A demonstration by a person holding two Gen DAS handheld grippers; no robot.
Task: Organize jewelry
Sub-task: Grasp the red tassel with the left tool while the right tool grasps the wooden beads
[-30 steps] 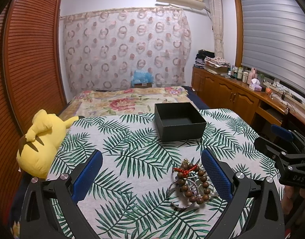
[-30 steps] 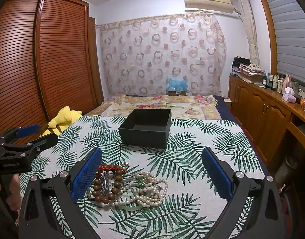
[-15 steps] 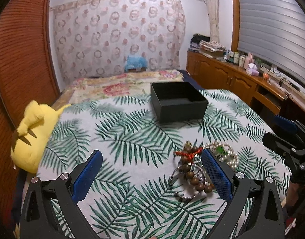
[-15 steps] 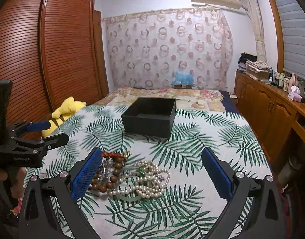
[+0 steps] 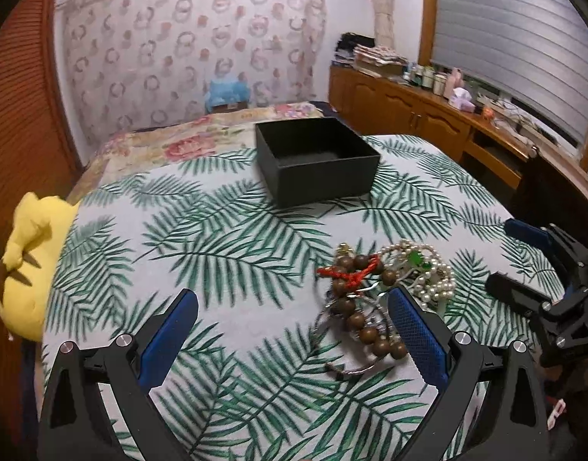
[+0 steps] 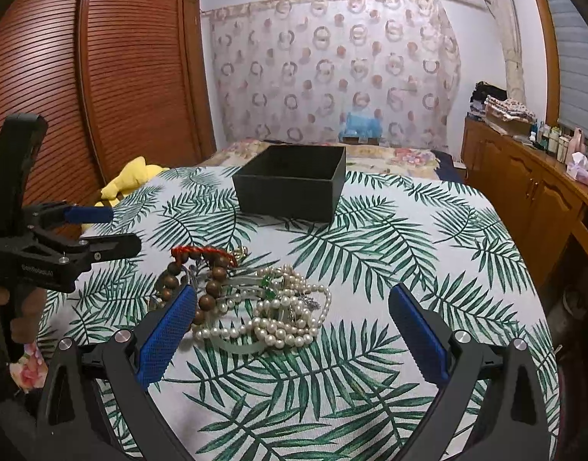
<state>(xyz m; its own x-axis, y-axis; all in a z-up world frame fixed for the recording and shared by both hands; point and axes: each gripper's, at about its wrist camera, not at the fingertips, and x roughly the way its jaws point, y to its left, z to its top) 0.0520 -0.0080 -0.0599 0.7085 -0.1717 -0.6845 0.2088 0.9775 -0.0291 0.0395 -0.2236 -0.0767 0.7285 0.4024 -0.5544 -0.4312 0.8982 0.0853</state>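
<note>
A heap of jewelry lies on the palm-leaf cloth: a brown wooden bead bracelet [image 5: 361, 320] with a red cord, white pearl strands [image 6: 282, 320] and a pale bangle. Beyond the heap stands an open black box [image 5: 317, 161], also seen in the right wrist view [image 6: 290, 186], and it looks empty. My left gripper [image 5: 294, 322] is open, its right finger beside the wooden beads. My right gripper [image 6: 292, 322] is open above the near side of the pearls, with nothing between its fingers. Each gripper shows at the edge of the other's view.
A yellow plush toy [image 5: 30, 265] lies at the left edge of the bed. Wooden cabinets [image 6: 524, 192] with bottles line the right wall. Slatted wardrobe doors [image 6: 102, 77] stand on the left. A blue plush [image 5: 226, 90] sits by the curtain.
Both grippers have come forward and lower toward the jewelry heap, which now looks larger and nearer. The left view has tilted down. Both stay open.
</note>
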